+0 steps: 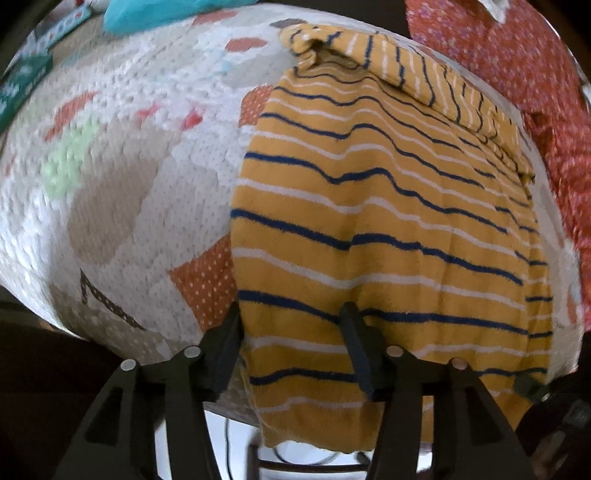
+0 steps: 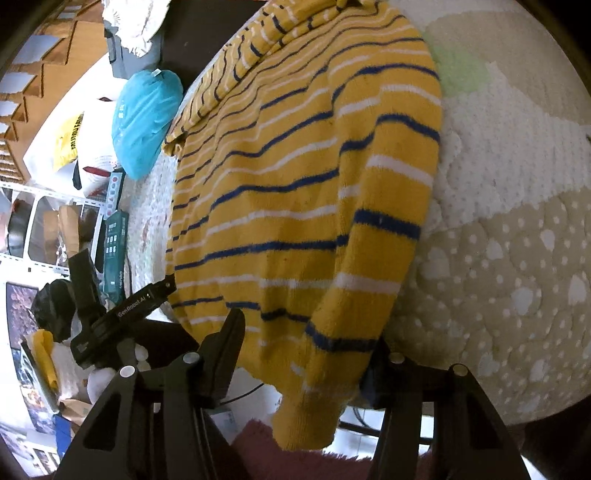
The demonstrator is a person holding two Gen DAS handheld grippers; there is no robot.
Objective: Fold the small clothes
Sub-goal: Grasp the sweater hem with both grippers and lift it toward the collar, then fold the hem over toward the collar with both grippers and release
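Observation:
A small yellow sweater (image 1: 388,221) with blue and white stripes lies on a quilted cover (image 1: 140,177), its hem hanging over the near edge. One sleeve is folded across its far end. My left gripper (image 1: 291,332) is open, its fingers astride the sweater's left hem corner. In the right wrist view the sweater (image 2: 295,192) has a sleeve folded down its right side, the cuff hanging off the edge. My right gripper (image 2: 306,347) is open around that hanging cuff; its right finger is hidden behind the fabric. The left gripper (image 2: 155,295) shows at the sweater's other corner.
A red floral cloth (image 1: 517,74) lies at the far right and a blue bundle (image 1: 155,11) at the back. In the right wrist view a blue bag (image 2: 147,118), boxes and shelves crowd the left. A dark red rug (image 2: 280,454) lies below the edge.

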